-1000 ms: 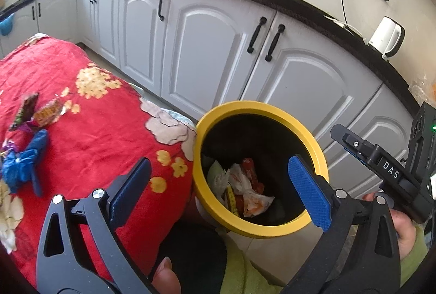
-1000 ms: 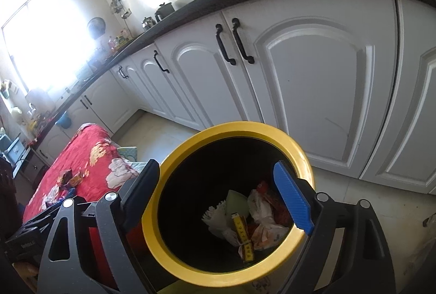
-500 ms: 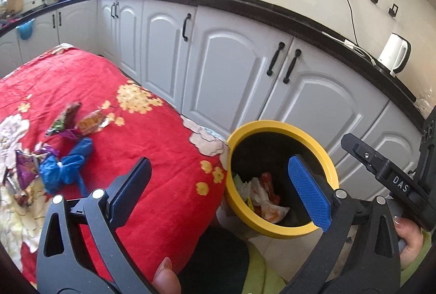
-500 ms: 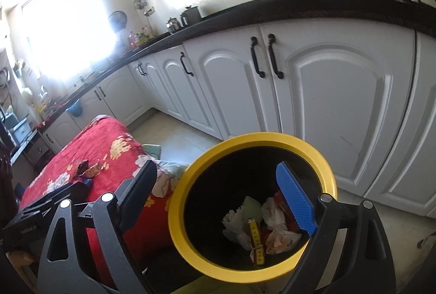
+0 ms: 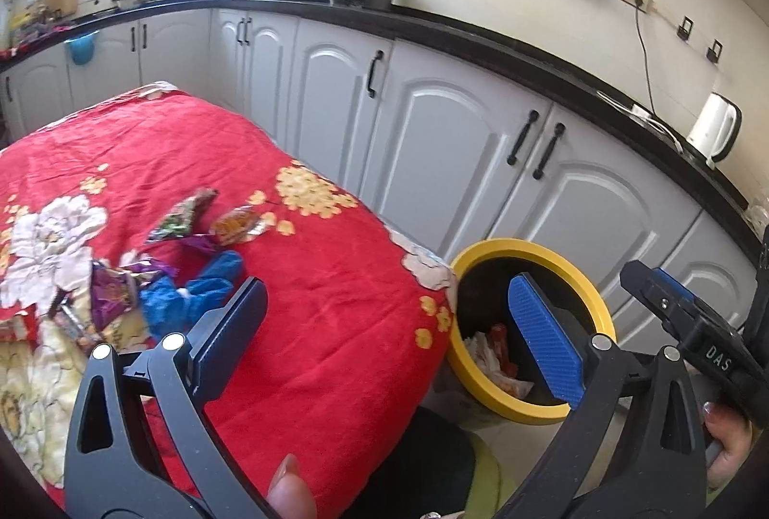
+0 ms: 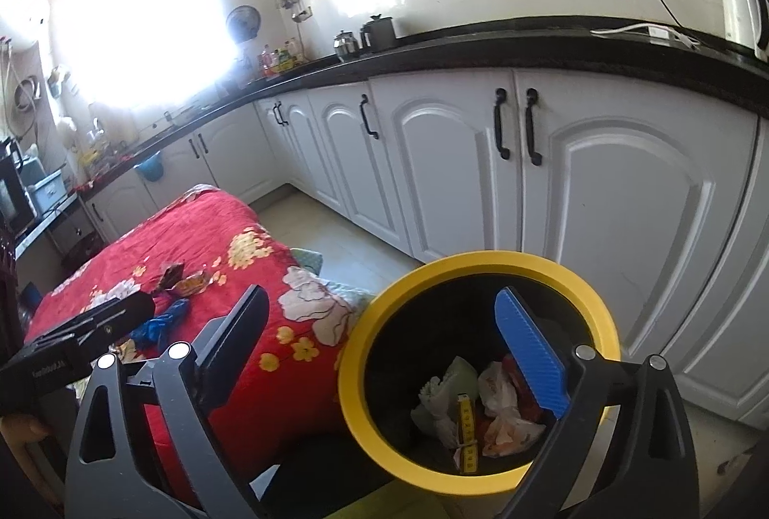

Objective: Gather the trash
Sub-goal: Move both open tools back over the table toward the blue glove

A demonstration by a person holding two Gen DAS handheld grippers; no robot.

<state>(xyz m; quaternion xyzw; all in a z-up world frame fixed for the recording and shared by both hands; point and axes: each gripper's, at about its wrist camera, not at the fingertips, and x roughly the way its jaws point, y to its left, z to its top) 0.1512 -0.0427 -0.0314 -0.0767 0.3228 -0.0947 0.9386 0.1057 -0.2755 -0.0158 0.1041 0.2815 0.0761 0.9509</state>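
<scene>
Red tablecloth [image 5: 298, 278] carries the wrappers [image 5: 192, 226]; your left gripper [image 5: 384, 327] is spread apart, empty, above it. Right view: your right gripper [image 6: 384, 351] gapes over the yellow-rimmed bin [image 6: 358, 351], trash [image 6: 480, 408] inside.

The red floral-cloth worktop [image 5: 336, 317] lies bare from 12 to 3 o'clock of the crumpled wrappers and blue glove [image 5: 192, 298]. At 3 o'clock, the yellow-rimmed black bin [image 6: 480, 264] gapes unobstructed from above, trash low inside, white cabinet doors [image 6: 625, 206] close behind it.
</scene>
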